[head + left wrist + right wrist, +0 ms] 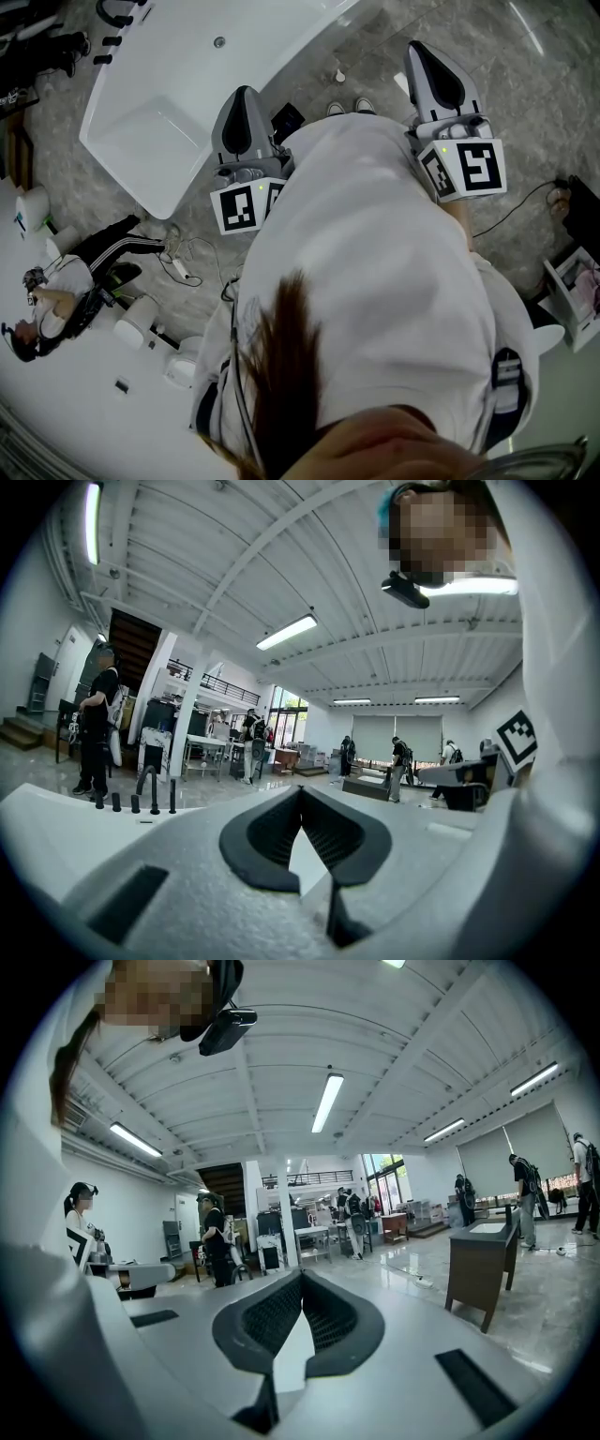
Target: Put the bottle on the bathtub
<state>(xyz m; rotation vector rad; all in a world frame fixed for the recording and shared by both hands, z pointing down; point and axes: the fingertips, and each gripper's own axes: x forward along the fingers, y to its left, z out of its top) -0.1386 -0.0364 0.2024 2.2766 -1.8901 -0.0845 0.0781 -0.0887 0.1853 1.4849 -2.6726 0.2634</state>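
The white bathtub (pixel 122 84) stands on the grey floor at the upper left of the head view, with black taps (pixel 117 11) at its far end. I make out no bottle; a small pale object (pixel 339 75) lies on the floor beside the tub, too small to identify. My left gripper (pixel 242 96) is held level at chest height, shut and empty, just right of the tub's near end. My right gripper (pixel 424 49) is held level further right, also shut with nothing in it. In the left gripper view the jaws (pixel 300 794) meet above the tub's rim (pixel 56 822). The right gripper's jaws (pixel 300 1277) meet too.
A person (pixel 66 291) sits on the floor at the left beside cables (pixel 183 258) and white fixtures (pixel 141 319). A thin cable (pixel 516 211) crosses the floor at right. A dark wooden vanity (pixel 483 1260) stands ahead right. Several people stand further back in the hall.
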